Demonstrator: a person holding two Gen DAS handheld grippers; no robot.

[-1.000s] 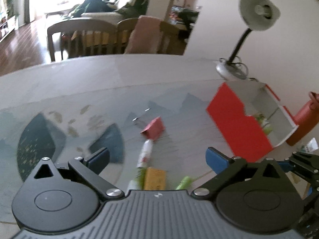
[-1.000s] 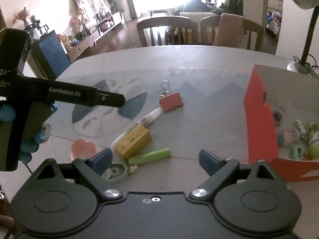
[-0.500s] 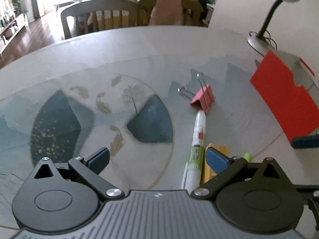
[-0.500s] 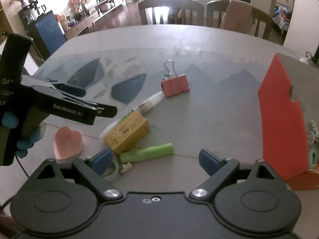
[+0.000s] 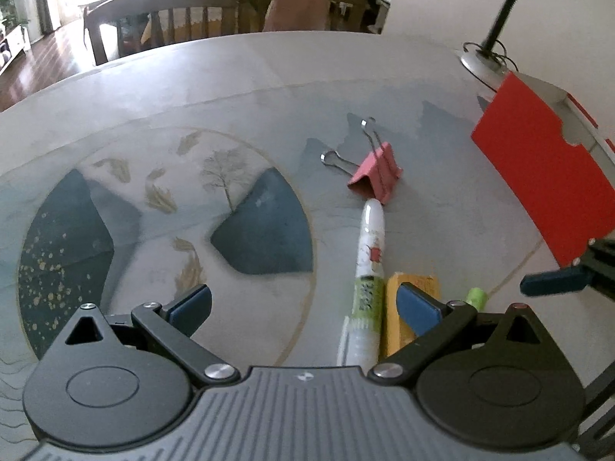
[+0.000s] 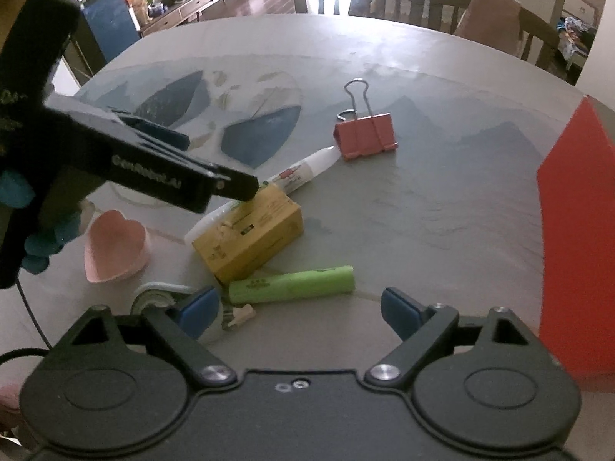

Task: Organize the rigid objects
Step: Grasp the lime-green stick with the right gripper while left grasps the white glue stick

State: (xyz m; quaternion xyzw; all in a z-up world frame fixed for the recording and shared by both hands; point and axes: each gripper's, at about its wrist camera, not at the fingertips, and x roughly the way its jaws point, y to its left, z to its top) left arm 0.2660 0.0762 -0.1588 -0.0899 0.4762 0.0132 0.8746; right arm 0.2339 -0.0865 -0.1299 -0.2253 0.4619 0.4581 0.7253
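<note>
On the table lie a red binder clip [image 5: 374, 174] [image 6: 365, 136], a white glue pen [image 5: 369, 253] [image 6: 303, 169], a yellow box [image 5: 394, 322] [image 6: 250, 236] and a green roll [image 5: 476, 296] [image 6: 292, 284]. My left gripper [image 5: 303, 305] [image 6: 207, 159] is open above the pen and the box; the pen's lower end lies between its fingers, untouched. My right gripper [image 6: 300, 307] hangs low over the green roll, which lies just ahead of its fingertips. Its jaws are closing slightly, still wide, with no pad on the roll. One of its fingers [image 5: 553, 282] shows at the right edge.
A red open box [image 5: 546, 184] [image 6: 576, 230] stands at the right. A pink heart dish [image 6: 115, 246] and a round tape dispenser [image 6: 153, 296] lie at the near left. A desk lamp [image 5: 484, 61] stands behind the box. Chairs [image 5: 165, 19] line the far side.
Both grippers have sunk toward the table and the objects look larger. The left view has swung from the red box to the pen and clip. Nothing was taken hold of.
</note>
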